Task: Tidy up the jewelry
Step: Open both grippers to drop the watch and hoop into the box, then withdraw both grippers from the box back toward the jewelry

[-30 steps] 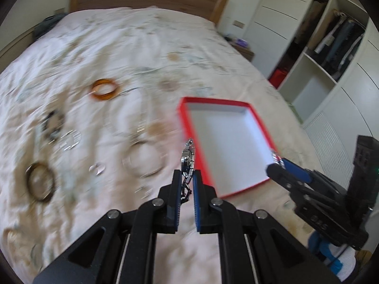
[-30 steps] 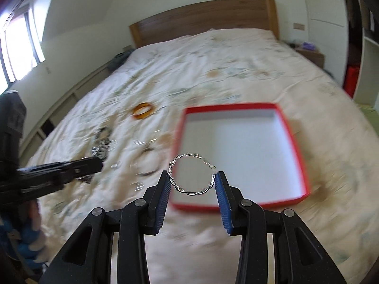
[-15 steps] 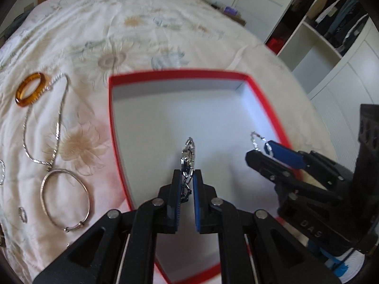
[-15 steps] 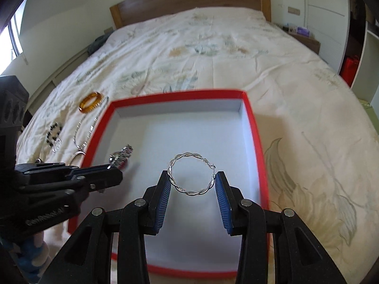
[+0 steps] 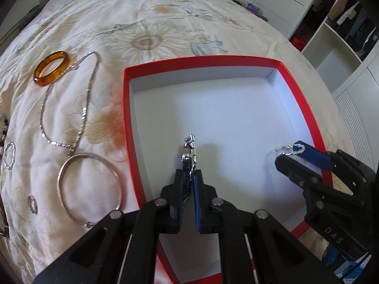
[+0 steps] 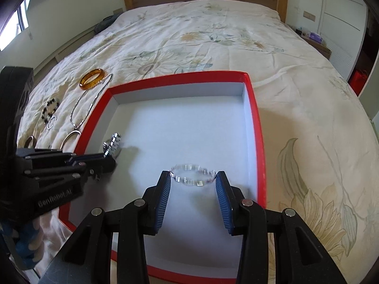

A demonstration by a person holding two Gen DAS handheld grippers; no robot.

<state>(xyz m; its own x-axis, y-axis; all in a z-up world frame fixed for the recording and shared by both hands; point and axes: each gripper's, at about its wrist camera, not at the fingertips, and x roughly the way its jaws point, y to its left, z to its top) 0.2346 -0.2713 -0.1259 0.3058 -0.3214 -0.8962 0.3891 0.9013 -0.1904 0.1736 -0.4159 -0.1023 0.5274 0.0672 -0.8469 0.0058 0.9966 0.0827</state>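
A red box with a white inside (image 5: 125, 108) (image 6: 257, 127) lies on the bed. My left gripper (image 5: 188, 176) is shut on a silver chain bracelet (image 5: 188, 152) and holds it low over the box's left side; it also shows in the right wrist view (image 6: 111, 145). My right gripper (image 6: 192, 181) has widened, and the twisted silver hoop (image 6: 192, 177) between its pads looks blurred and tilted flat, over the box's front right. The right gripper shows in the left wrist view (image 5: 298, 152) with the hoop (image 5: 287, 149) at its tips.
Left of the box on the floral bedspread lie an amber bangle (image 5: 51, 67), a silver necklace (image 5: 83, 108), a large silver bangle (image 5: 90, 189), small rings (image 5: 9, 155) and a beaded bracelet (image 6: 48, 110). A wardrobe (image 5: 343, 47) stands to the right.
Both grippers moved from beside the box to low over its inside. The right gripper's pads have spread, and the hoop has tipped from upright to flat and blurred.
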